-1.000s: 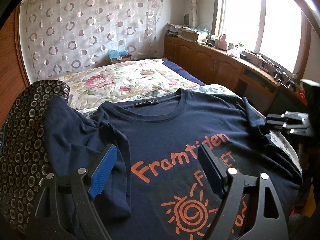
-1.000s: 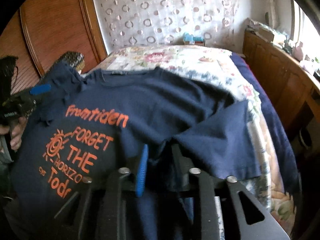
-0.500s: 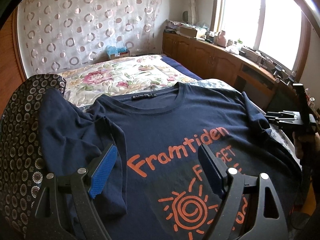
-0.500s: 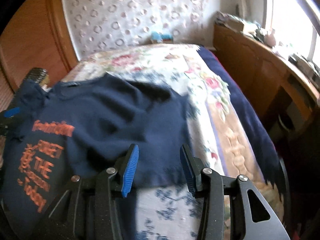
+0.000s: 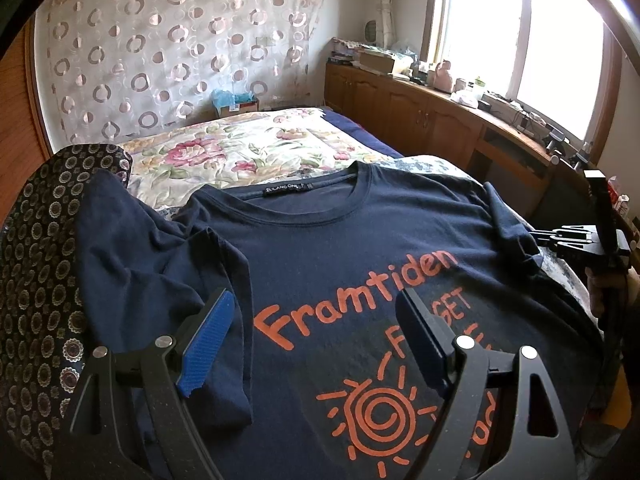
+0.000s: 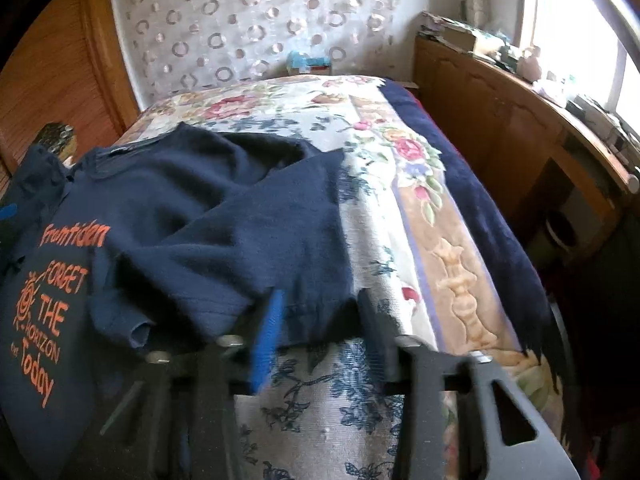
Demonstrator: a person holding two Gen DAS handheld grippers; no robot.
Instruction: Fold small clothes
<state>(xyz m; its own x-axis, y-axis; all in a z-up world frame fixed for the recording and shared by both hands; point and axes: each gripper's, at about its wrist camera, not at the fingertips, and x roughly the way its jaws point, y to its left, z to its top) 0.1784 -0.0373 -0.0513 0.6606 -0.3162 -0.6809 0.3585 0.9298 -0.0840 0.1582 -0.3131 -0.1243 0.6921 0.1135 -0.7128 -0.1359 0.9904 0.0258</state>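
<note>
Lying face-up across the floral bedspread (image 5: 224, 156), the navy T-shirt (image 5: 360, 248) shows its orange print. The left gripper (image 5: 316, 340) hovers over the chest, jaws spread and empty. The right gripper (image 6: 320, 320), jaws also spread, hangs at the sleeve (image 6: 256, 256) hem.

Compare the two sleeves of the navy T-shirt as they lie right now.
The left sleeve is folded inward, lying over the shirt's front beside the orange lettering; the right sleeve spreads outward, flat on the floral bedspread. The left sleeve looks creased; the right sleeve looks smoother. The left gripper hangs open over the shirt's front by one; the right gripper is open at the other's hem. Both are short and navy.
</note>
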